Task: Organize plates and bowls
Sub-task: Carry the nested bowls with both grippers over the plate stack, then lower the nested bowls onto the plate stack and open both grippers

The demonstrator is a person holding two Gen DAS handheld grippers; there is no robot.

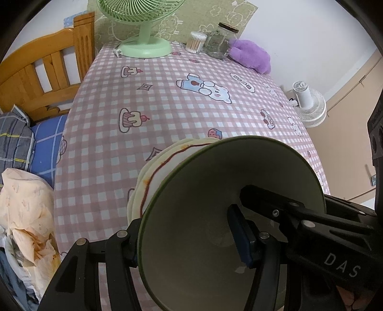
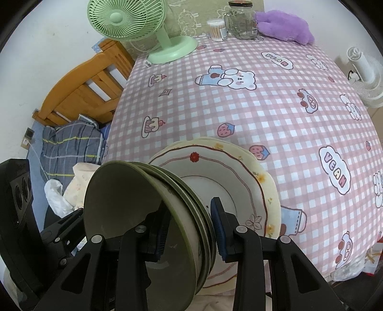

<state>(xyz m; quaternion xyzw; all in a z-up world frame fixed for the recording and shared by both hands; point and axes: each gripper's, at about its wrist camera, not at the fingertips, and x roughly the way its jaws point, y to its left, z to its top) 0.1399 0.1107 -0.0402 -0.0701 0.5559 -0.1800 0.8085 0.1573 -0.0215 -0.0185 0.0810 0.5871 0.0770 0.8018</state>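
On the table stood three stacked green bowls (image 2: 143,215), two plates (image 2: 239,172), two fans (image 2: 134,21), one glass jar (image 2: 241,21), one cotton-swab tub (image 2: 216,30) and one purple plush (image 2: 284,26).

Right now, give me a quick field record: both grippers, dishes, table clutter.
left gripper: shut on the rim of the green bowls, one finger inside, one outside
right gripper: shut on the same green bowls, nested and tilted on edge
plates: stacked, floral cream one under a white one with a brown line, behind the bowls
table: pink checked cloth
far edge: green fan, cotton swab tub, glass jar, purple plush
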